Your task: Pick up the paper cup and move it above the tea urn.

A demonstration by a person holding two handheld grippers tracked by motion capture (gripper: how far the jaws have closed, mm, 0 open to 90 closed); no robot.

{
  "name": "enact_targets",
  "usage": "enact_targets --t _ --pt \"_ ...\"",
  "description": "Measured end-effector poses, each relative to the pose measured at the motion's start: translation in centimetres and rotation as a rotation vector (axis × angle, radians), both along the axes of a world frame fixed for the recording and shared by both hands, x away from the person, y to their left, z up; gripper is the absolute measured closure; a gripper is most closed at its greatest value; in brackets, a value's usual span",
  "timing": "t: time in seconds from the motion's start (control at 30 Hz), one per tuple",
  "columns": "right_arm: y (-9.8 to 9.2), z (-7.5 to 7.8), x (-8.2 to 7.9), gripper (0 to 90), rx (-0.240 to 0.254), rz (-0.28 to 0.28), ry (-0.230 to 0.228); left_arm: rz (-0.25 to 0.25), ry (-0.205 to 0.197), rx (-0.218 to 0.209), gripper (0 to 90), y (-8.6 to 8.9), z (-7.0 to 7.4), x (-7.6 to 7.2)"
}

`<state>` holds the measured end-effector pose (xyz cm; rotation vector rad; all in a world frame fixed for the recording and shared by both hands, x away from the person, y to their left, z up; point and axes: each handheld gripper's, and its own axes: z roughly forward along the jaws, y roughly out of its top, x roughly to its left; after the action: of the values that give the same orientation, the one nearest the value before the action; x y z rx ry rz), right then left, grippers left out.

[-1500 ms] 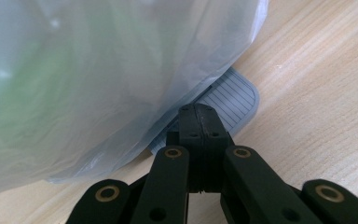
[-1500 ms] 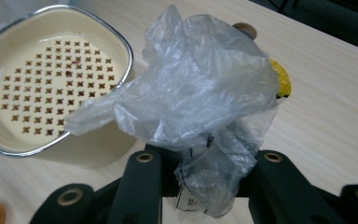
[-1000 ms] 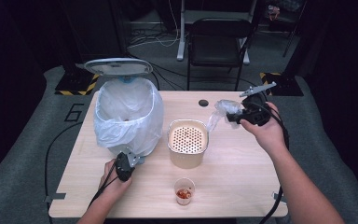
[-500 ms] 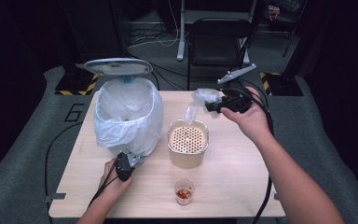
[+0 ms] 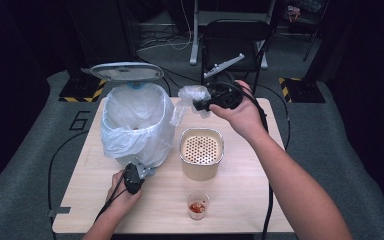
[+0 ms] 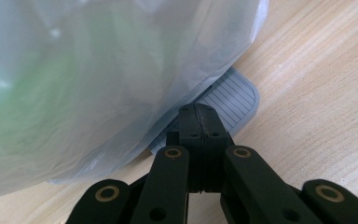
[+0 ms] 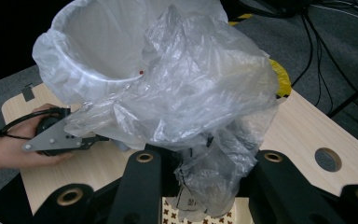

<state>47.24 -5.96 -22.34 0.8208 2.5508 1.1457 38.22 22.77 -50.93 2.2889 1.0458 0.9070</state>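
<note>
The right claw (image 5: 198, 105), clamped on a crumpled clear plastic bag (image 5: 187, 97), holds it beside the white-lined pedal bin (image 5: 136, 125), not yet dropped in, while the closed left claw (image 6: 198, 122) presses the bin's grey pedal (image 6: 228, 100) on the counter (image 5: 240, 200).

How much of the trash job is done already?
Done: the bin has its lid open, and the left gripper presses shut on the pedal. In hand: the right gripper holds a crumpled plastic bag near the bin's rim. Left: dropping it inside.
</note>
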Motion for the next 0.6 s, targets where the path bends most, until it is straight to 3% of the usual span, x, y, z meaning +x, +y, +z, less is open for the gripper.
enact_targets --t 0.33,0.43,0.6 --pt "2.5 0.7 0.1 71.9 0.0 0.04 -0.004 0.005 -0.005 0.002 90.0 0.0 0.0 0.0" --pt "3.4 0.7 0.2 71.9 -0.006 0.054 -0.007 0.001 0.019 -0.004 90.0 -0.1 0.1 0.0" --pt "5.9 0.4 0.6 71.7 0.001 0.076 -0.011 -0.002 0.012 -0.008 90.0 -0.1 0.0 0.1"
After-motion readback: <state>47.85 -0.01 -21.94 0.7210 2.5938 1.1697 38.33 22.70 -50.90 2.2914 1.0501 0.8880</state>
